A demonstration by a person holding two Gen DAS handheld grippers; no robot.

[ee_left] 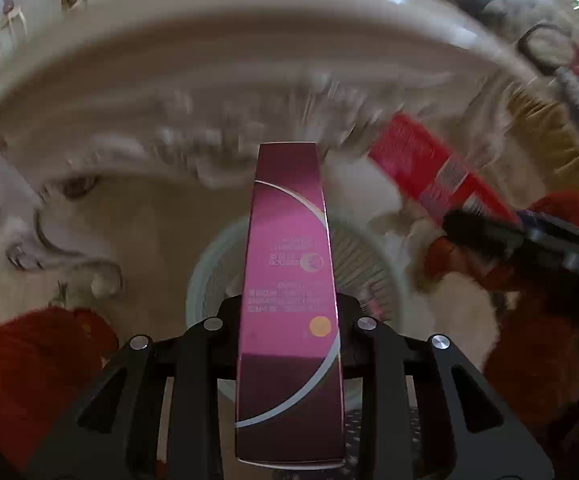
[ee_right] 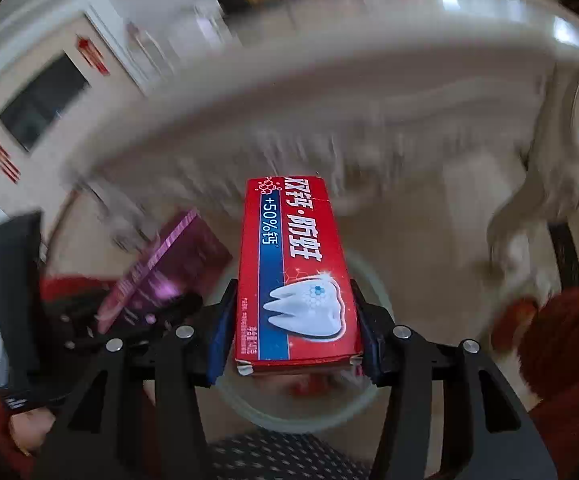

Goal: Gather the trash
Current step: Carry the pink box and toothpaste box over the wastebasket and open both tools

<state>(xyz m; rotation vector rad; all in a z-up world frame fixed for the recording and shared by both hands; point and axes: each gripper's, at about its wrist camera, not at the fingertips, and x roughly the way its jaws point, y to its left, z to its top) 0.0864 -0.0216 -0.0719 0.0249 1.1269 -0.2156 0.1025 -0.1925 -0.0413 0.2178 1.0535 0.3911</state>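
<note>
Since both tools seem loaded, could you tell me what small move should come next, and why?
Probably lower both boxes a little toward the bin and then open the tools. The left tool grips a pink box, the right tool a red toothpaste box, and the round white bin sits directly below each. Motion blur hides how far above the rim they are.
</note>
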